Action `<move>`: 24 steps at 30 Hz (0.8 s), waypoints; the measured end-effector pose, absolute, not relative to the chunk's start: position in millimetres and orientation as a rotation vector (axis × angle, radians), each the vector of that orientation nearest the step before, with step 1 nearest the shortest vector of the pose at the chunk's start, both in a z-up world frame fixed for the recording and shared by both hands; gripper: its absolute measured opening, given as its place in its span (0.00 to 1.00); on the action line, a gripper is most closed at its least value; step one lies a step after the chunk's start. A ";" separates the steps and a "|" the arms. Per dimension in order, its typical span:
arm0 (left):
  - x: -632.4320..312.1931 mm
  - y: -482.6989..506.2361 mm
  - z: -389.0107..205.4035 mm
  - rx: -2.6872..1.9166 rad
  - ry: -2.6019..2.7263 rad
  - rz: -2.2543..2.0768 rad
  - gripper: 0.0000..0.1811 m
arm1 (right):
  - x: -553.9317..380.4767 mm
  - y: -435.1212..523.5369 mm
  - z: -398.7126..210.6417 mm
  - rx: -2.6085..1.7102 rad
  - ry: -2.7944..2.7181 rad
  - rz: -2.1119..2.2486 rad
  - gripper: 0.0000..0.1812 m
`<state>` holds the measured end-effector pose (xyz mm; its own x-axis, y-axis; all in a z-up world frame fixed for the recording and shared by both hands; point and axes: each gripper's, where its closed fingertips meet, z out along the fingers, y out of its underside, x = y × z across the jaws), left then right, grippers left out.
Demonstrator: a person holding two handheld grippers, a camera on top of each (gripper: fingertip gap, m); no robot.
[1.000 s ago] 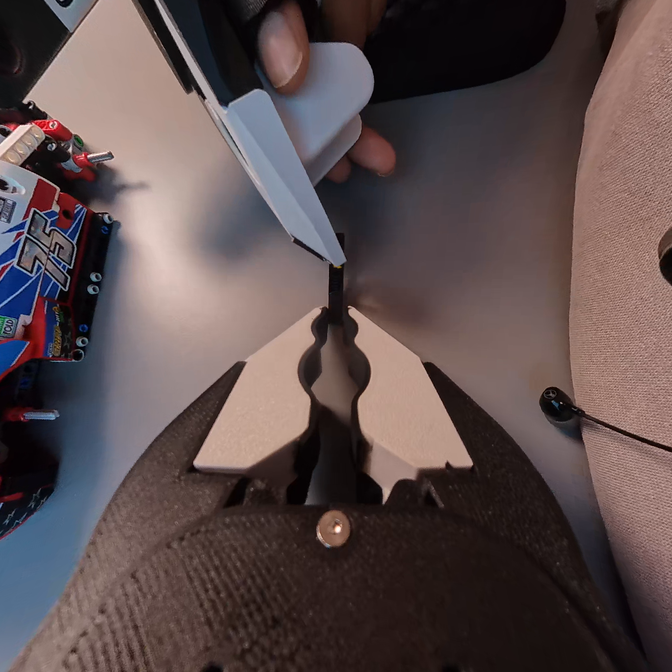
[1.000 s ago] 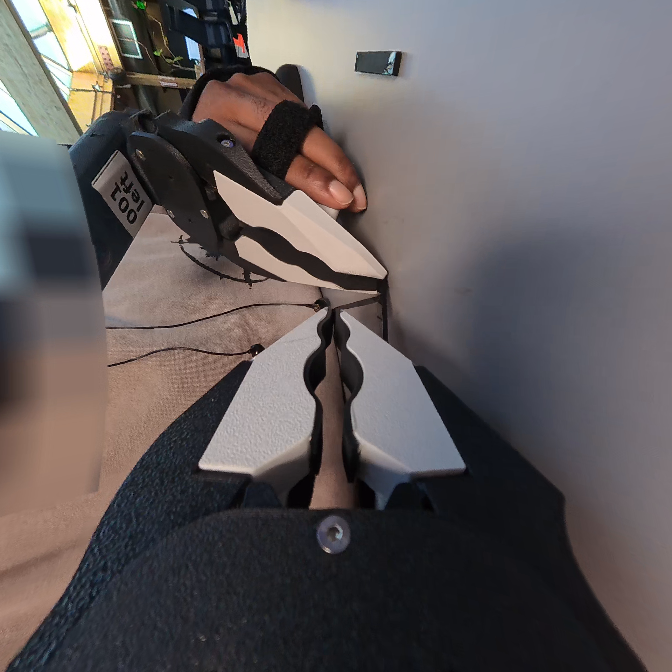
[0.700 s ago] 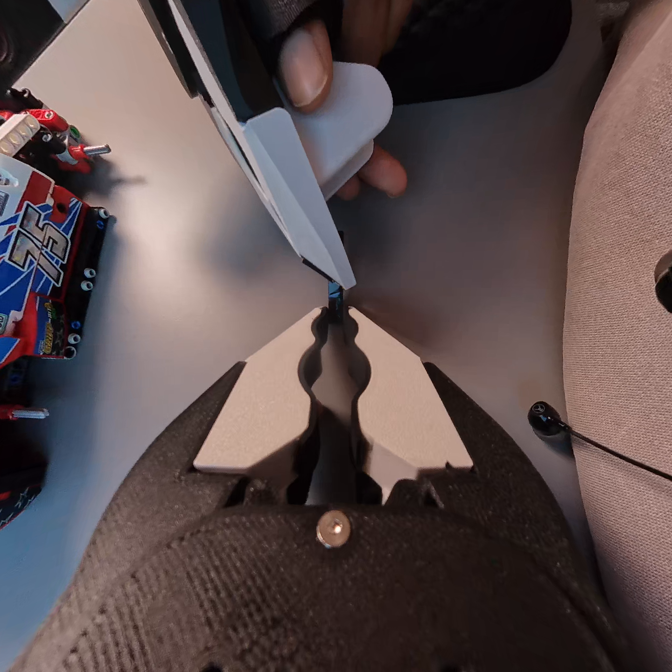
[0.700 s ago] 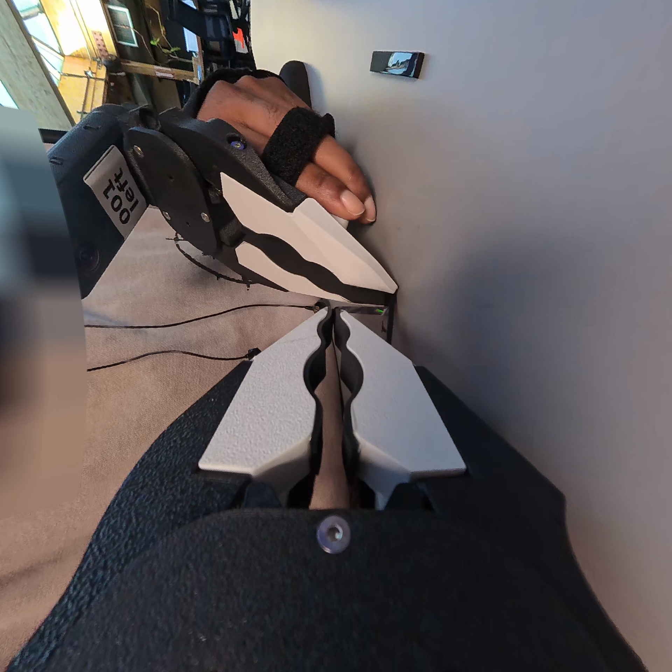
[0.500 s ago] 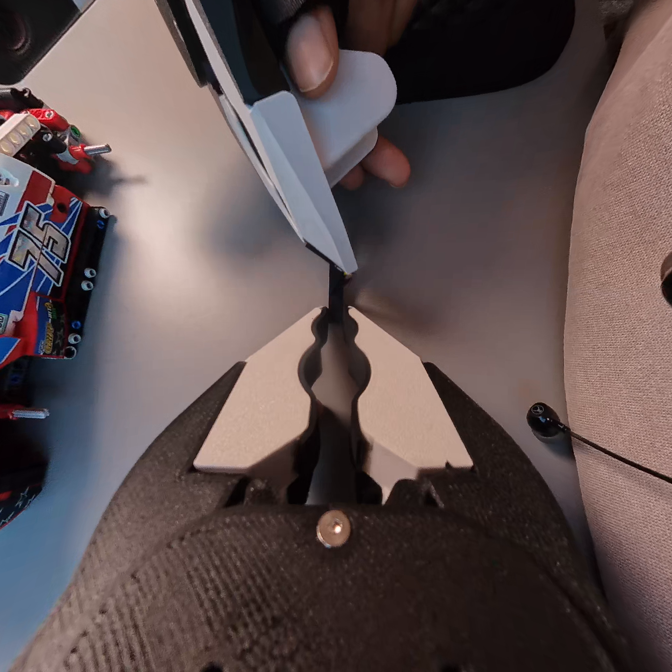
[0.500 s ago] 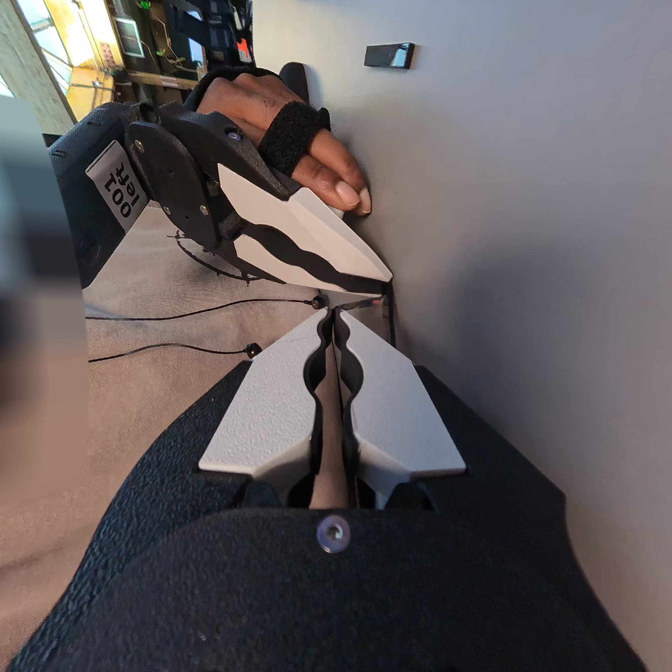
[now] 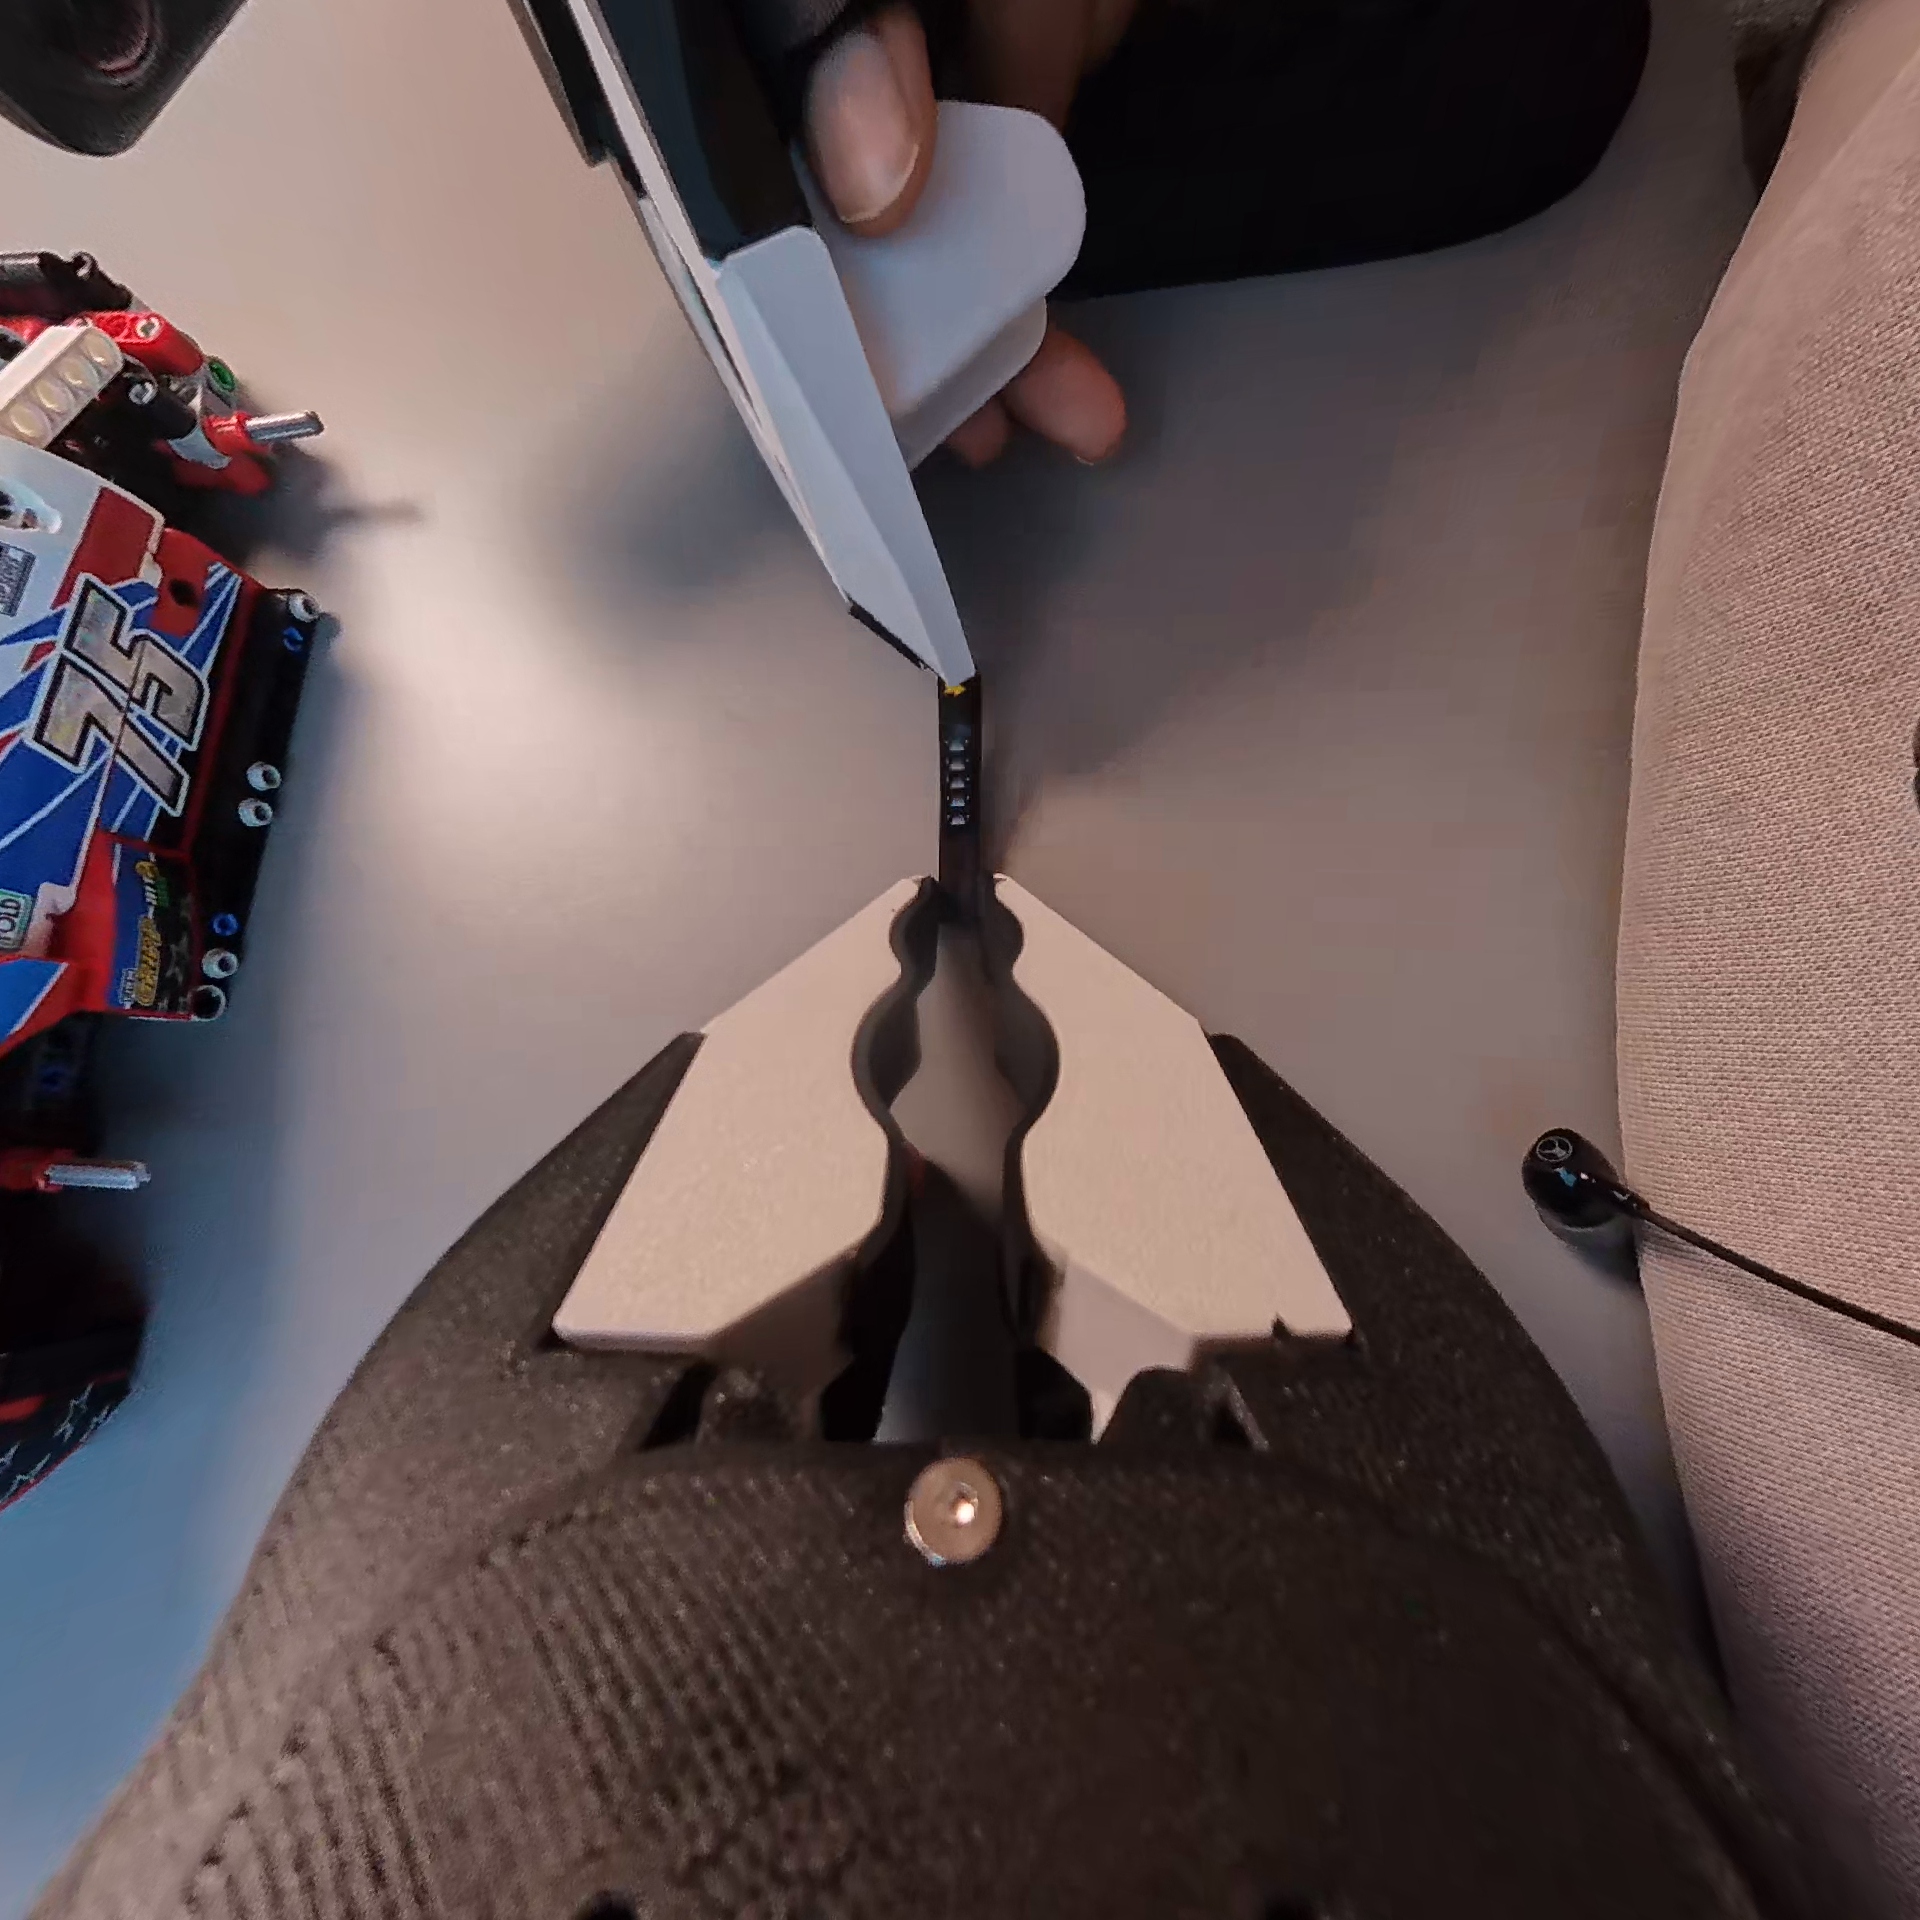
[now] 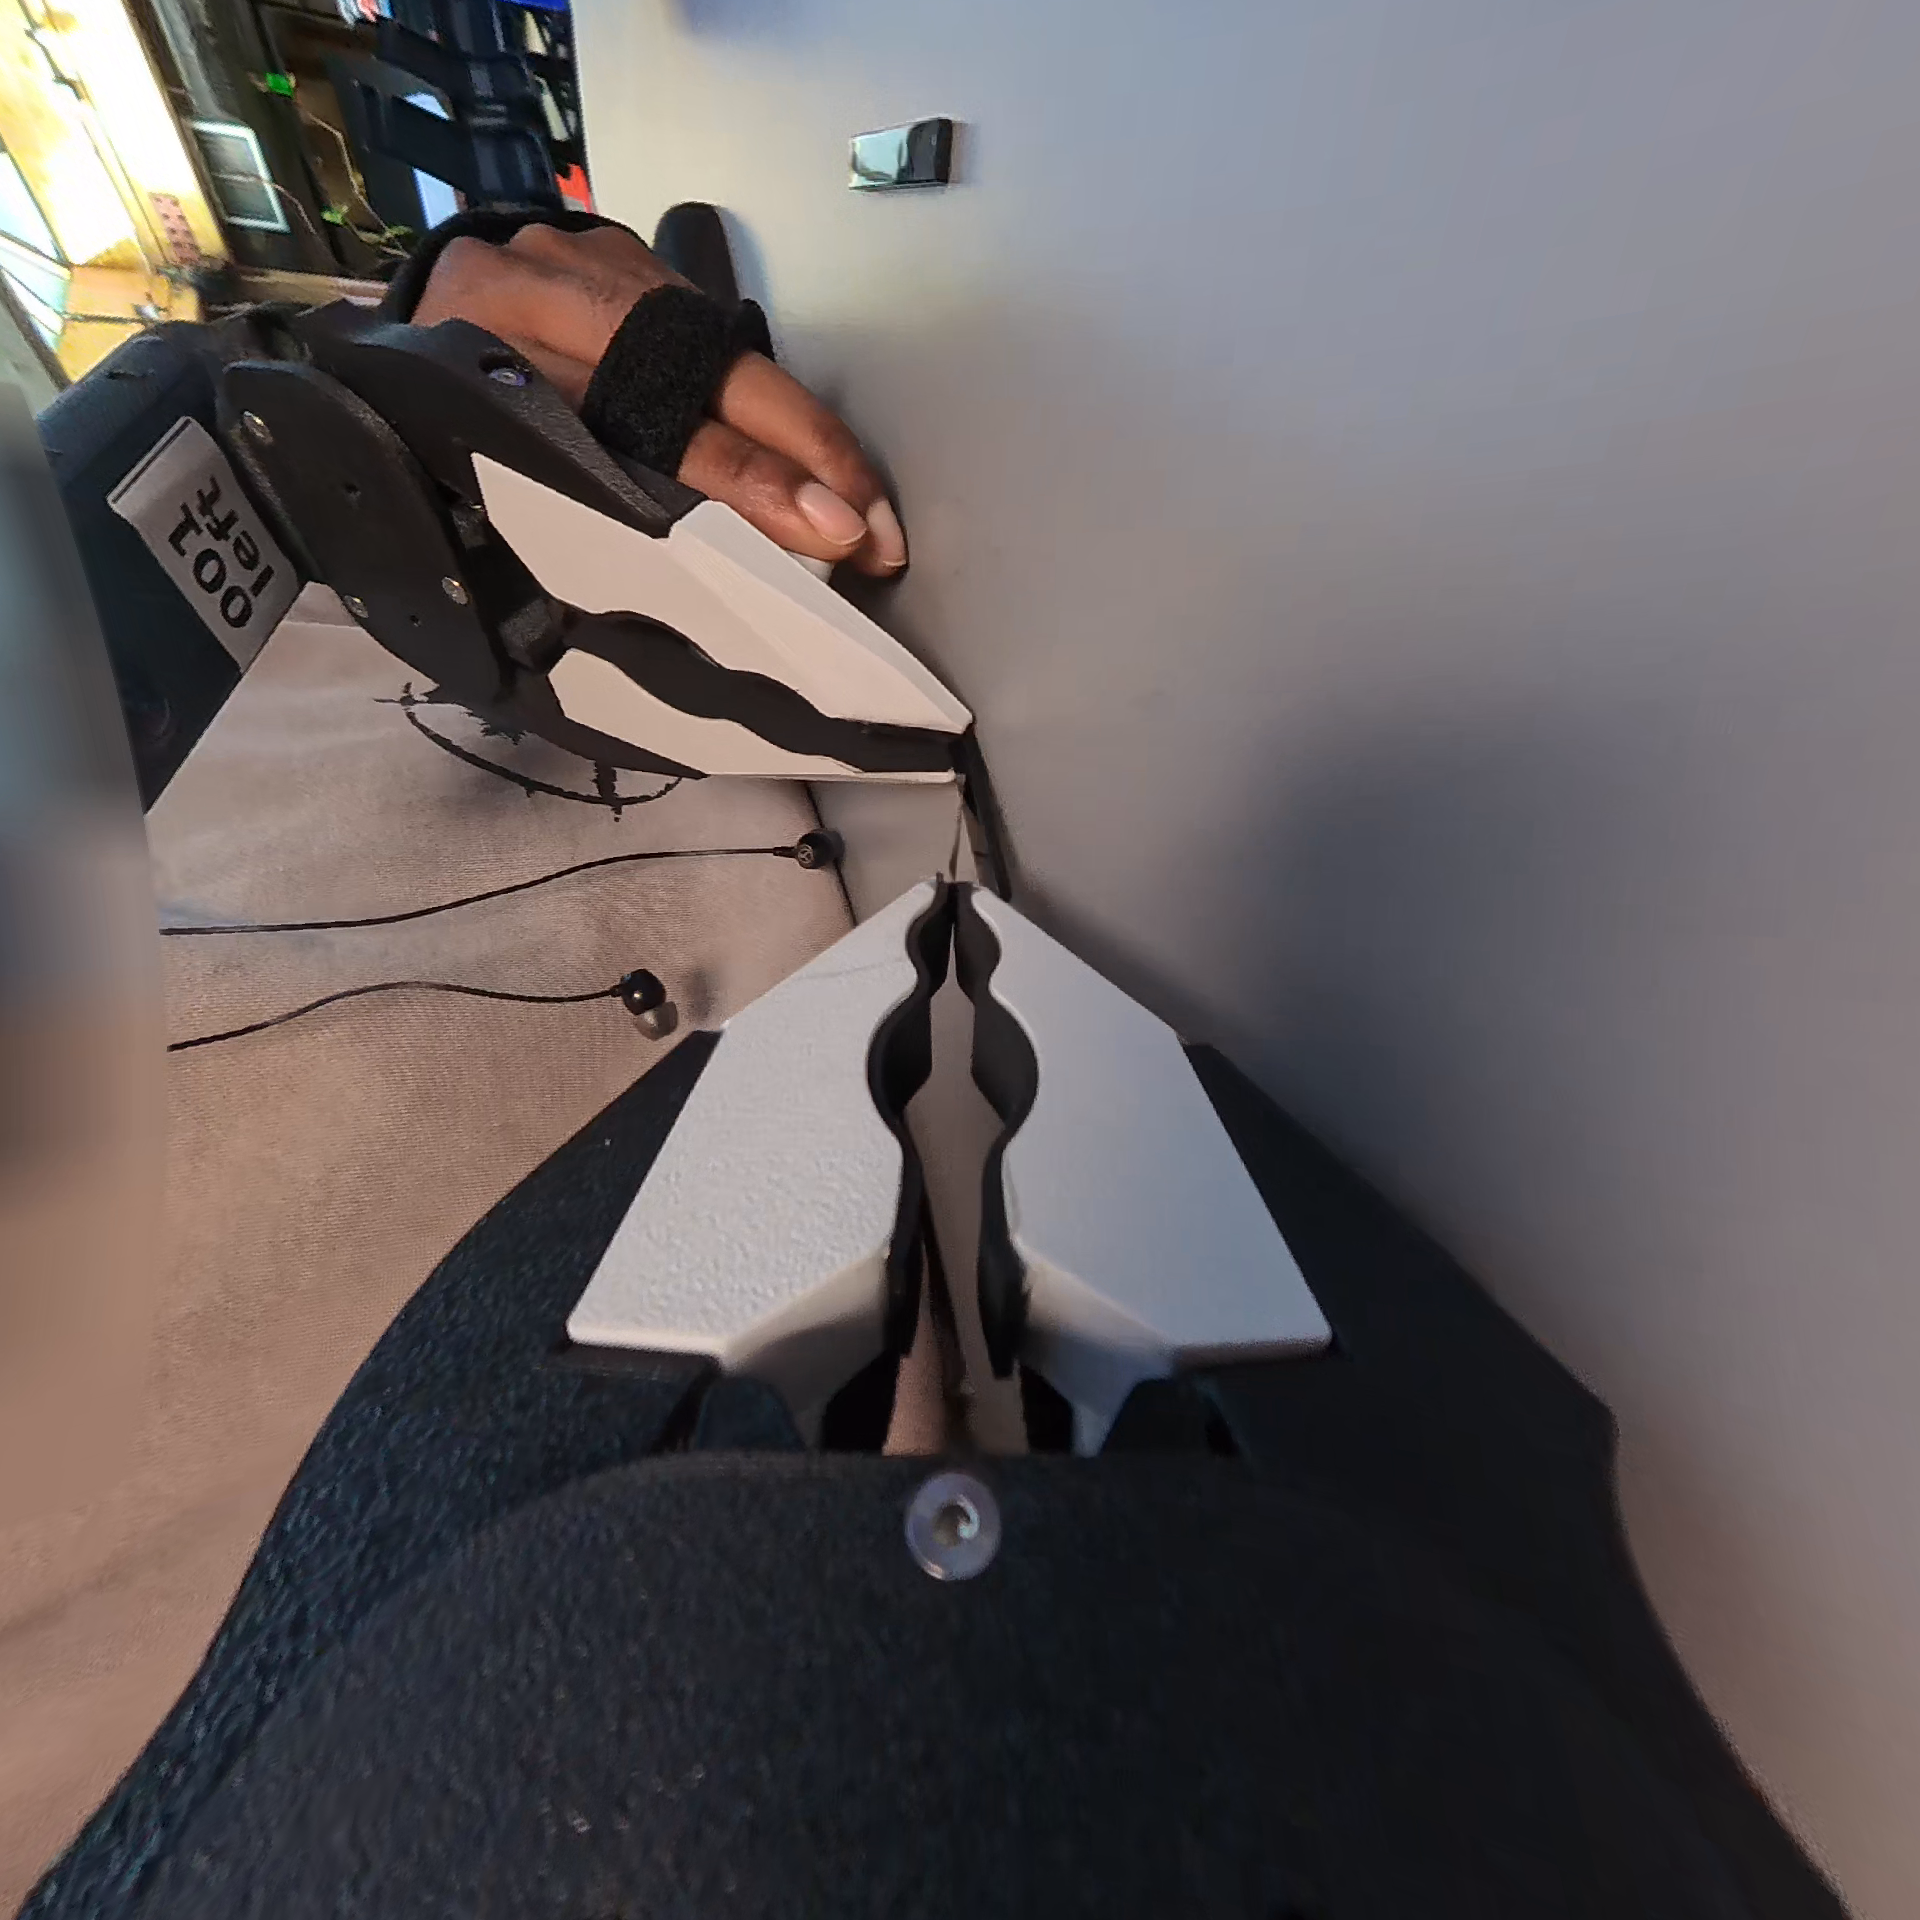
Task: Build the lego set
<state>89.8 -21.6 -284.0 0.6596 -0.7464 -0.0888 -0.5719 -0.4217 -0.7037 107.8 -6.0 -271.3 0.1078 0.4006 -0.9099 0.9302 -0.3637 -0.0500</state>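
Your left fingers [image 7: 961, 883] are closed on one end of a thin black strip [image 7: 958, 779], held edge-on just above the grey tabletop [image 7: 520, 623]. Your right fingers [image 8: 954, 891] are pinched nearly together at the strip's other end, on a thin sticker; whether they grip the strip itself cannot be told. The red, white and blue lego car [image 7: 104, 727] sits well apart at the tabletop's left edge.
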 end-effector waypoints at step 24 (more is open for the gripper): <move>80.2 -20.2 -283.6 -2.141 0.945 -0.176 0.02 | 113.0 0.2 -285.7 1.933 1.508 -1.079 0.00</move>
